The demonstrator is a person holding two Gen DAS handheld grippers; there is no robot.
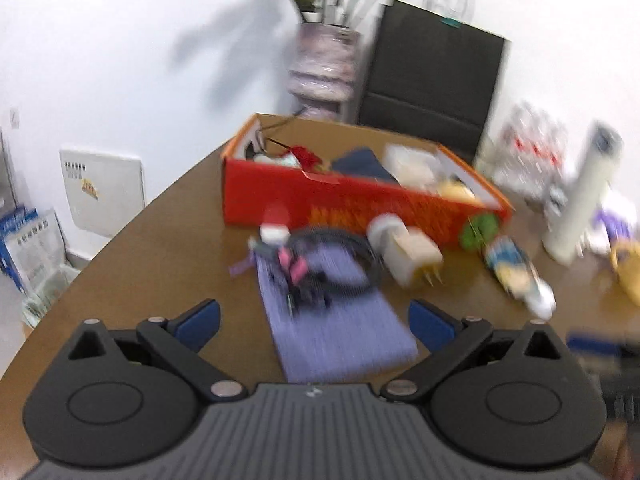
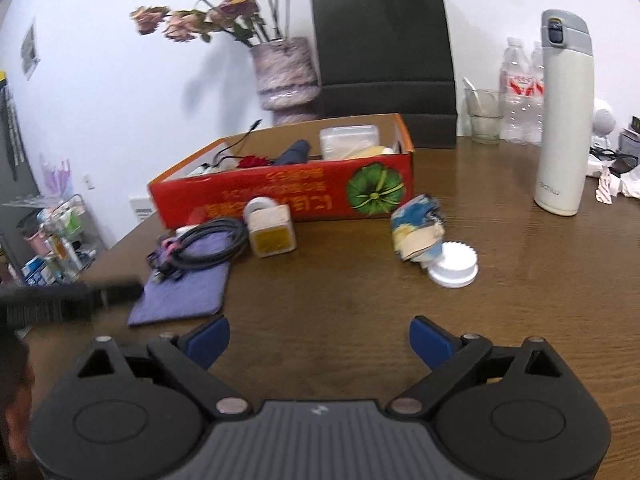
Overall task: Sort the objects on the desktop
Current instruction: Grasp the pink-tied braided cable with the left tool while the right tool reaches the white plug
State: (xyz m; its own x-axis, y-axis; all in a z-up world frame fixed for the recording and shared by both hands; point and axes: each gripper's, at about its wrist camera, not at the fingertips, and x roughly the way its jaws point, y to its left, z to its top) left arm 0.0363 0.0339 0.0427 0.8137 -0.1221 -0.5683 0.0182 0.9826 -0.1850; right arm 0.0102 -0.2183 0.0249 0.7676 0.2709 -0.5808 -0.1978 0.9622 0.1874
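Note:
A red cardboard box (image 2: 280,190) holding several items stands mid-table. In front of it a purple cloth (image 2: 184,288) carries a coiled black cable (image 2: 208,244). Next to the cloth sits a beige bottle with a white cap (image 2: 270,228). Further right are a blue-and-yellow pouch (image 2: 418,228) and a white ridged lid (image 2: 452,266). My left gripper (image 1: 316,322) is open and hovers over the near end of the purple cloth (image 1: 332,332), with the cable (image 1: 332,264) just ahead; this view is blurred. My right gripper (image 2: 320,340) is open over bare table, nothing between its fingers.
A tall white thermos (image 2: 564,120) stands at the right. Behind it are water bottles (image 2: 520,92) and a glass (image 2: 484,116). A vase of dried roses (image 2: 284,76) and a black paper bag (image 2: 384,52) stand behind the box. The left gripper's dark body (image 2: 60,300) shows at the left edge.

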